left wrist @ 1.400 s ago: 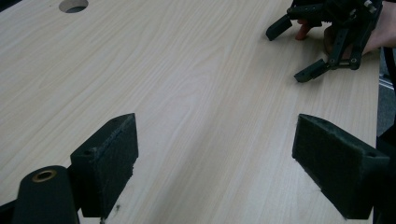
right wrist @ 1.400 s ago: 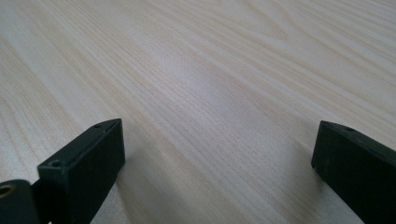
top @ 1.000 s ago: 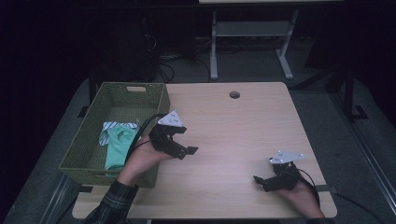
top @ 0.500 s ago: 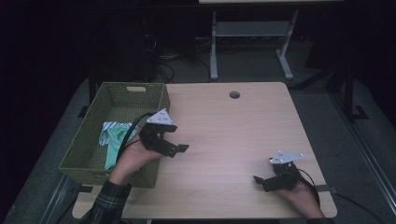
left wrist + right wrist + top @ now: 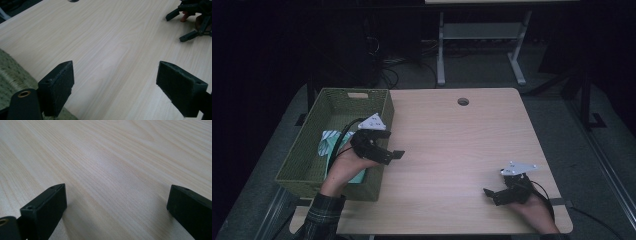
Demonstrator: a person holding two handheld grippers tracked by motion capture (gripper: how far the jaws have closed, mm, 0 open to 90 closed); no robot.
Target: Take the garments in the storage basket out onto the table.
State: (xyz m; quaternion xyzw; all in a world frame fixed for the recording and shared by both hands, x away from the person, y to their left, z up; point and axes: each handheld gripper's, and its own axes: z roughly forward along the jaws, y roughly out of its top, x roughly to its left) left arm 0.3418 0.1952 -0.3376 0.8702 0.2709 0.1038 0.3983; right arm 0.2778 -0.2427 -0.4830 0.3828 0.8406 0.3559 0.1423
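My left gripper (image 5: pixel 391 149) hovers open over the right rim of a green woven basket (image 5: pixel 307 150), its jaws pointing right across the table. In the left gripper view its jaws (image 5: pixel 115 90) stand wide apart with bare wood between them and the basket's weave (image 5: pixel 10 72) at lower left. A teal and white cloth (image 5: pixel 328 146) lies inside the basket, partly hidden by the hand. My right gripper (image 5: pixel 490 196) rests low near the table's front right, open and empty. Its jaws (image 5: pixel 117 210) frame bare wood. It also appears far off as the right gripper (image 5: pixel 186 25).
The light wooden table (image 5: pixel 452 145) has a round cable hole (image 5: pixel 463 101) near its far edge. A white desk frame (image 5: pixel 477 40) stands on the dark floor behind the table. The basket overhangs the table's left side.
My left gripper has drifted a little to the left, back toward the basket. The right gripper has stayed where it was.
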